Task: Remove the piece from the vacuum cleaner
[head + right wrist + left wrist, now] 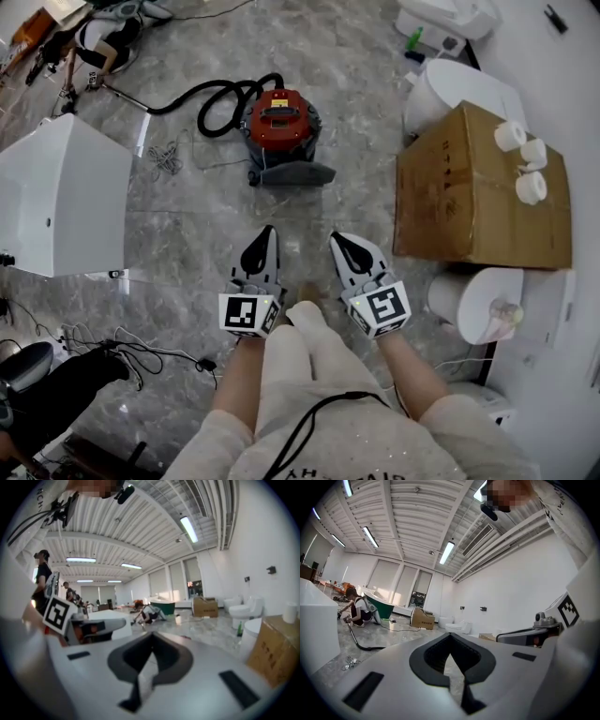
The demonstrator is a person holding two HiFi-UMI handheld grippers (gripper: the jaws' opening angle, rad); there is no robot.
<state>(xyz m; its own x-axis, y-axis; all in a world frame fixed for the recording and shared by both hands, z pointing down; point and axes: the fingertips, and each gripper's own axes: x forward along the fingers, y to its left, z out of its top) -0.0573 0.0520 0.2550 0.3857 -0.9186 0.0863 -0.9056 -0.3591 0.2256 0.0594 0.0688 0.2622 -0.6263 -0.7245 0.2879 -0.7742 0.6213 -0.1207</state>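
Note:
A red canister vacuum cleaner (279,128) with a grey base stands on the marble floor, its black hose (221,97) coiled to its left. Both grippers hang side by side well short of it, in front of the person's body. The left gripper (266,234) is shut with nothing in it, and its tip (451,638) points level across the room. The right gripper (339,242) is shut and empty too, and its tip (151,639) also looks out over the floor. The vacuum cleaner does not show in either gripper view.
A large cardboard box (478,192) with three paper rolls (523,155) on it stands at the right, beside white toilets (457,84). A white cabinet (58,195) stands at the left. Cables (141,352) lie on the floor at the lower left. A person (357,610) crouches far off.

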